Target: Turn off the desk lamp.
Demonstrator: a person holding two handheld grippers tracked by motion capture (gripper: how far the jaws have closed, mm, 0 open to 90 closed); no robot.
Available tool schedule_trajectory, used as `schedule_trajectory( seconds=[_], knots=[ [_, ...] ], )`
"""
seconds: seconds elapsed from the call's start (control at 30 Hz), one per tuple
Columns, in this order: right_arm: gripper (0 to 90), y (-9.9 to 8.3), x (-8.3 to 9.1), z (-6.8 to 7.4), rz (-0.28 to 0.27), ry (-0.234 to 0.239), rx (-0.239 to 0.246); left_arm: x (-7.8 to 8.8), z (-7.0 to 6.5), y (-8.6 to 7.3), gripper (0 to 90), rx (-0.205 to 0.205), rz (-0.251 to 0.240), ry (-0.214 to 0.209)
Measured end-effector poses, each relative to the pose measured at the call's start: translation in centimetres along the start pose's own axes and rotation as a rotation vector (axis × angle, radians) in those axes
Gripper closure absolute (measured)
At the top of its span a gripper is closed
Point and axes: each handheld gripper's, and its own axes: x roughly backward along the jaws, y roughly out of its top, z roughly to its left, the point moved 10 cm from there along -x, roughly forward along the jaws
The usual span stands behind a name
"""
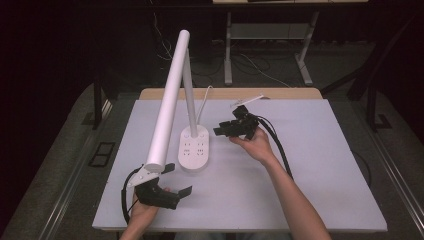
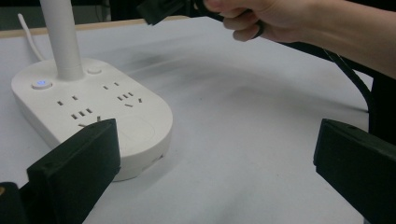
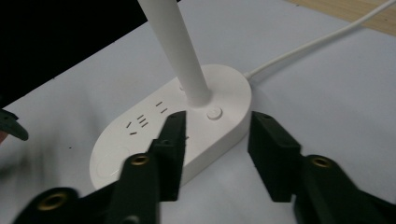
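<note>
I judge I am at the approach step: my right gripper (image 1: 235,127), jaws released and empty, hovers just right of the desk lamp base (image 1: 194,148) at the tabletop (image 1: 310,165) centre, my left gripper (image 1: 172,182) waits released near, and next I must line up on the round button (image 3: 214,113).

**White desk lamp on the table**

A white plastic desk lamp with an oval socket-strip base (image 1: 194,148) stands upright near the middle of the grey-white table top (image 1: 310,175). Its slim stem (image 1: 190,102) rises to a long tubular head (image 1: 168,102) slanting down toward the front-left. A small blue light (image 2: 41,84) glows on the base.
</note>
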Motion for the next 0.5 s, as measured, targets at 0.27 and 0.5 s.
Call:
schedule_trajectory(
  seconds=[0.27,0.5],
  knots=[
    [10.3,-0.9,3.9,-0.1,-0.035,-0.034,-0.015,0.0,0.1,0.0,0.0,0.001,0.003,-0.002],
    [0.6,-2.5,7.2,-0.1,-0.068,-0.042,-0.034,-0.1,-0.2,0.0,0.0,-0.009,0.006,-0.007]
  ],
)
